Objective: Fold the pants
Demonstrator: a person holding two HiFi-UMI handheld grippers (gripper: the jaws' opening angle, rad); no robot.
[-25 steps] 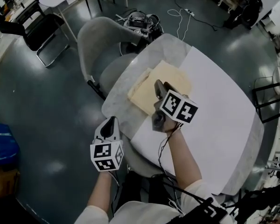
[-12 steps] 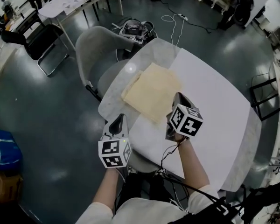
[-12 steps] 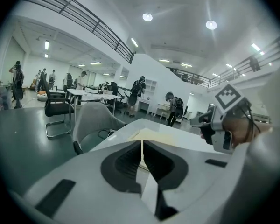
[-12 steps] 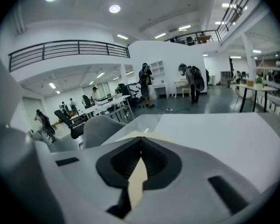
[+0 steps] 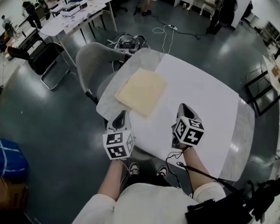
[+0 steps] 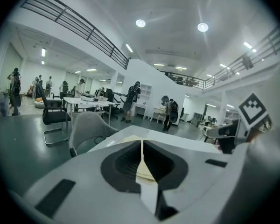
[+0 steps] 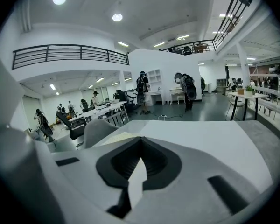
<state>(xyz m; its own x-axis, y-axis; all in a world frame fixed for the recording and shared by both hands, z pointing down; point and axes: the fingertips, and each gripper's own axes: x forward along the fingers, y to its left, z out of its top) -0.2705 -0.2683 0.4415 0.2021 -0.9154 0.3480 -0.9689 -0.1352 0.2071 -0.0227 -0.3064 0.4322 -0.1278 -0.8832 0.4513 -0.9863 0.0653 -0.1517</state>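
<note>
Fingers [image 6: 123, 162] of the left gripper [image 5: 121, 119] sit closed on nothing; the right gripper [image 5: 184, 111] has just been closing its own, also empty. Both hover over the bench [image 5: 210, 97] at its near edge, clear of the cream pants [image 5: 141, 91], which lie folded flat on its left side. The folding looks done.

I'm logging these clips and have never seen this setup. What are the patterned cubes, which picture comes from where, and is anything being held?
There is no robot here. A person holds a two-jaw gripper in each hand, and the patterned cubes are part of those grippers. The head view comes from a camera on the person's head looking down. It shows the left gripper and right gripper near the closest edge of the white table. The other two pictures come from cameras riding on each gripper, looking along its jaws. The folded cream pants lie on the table, by a grey chair. Both grippers are shut and empty. The right one's jaws have just closed on nothing.
</note>
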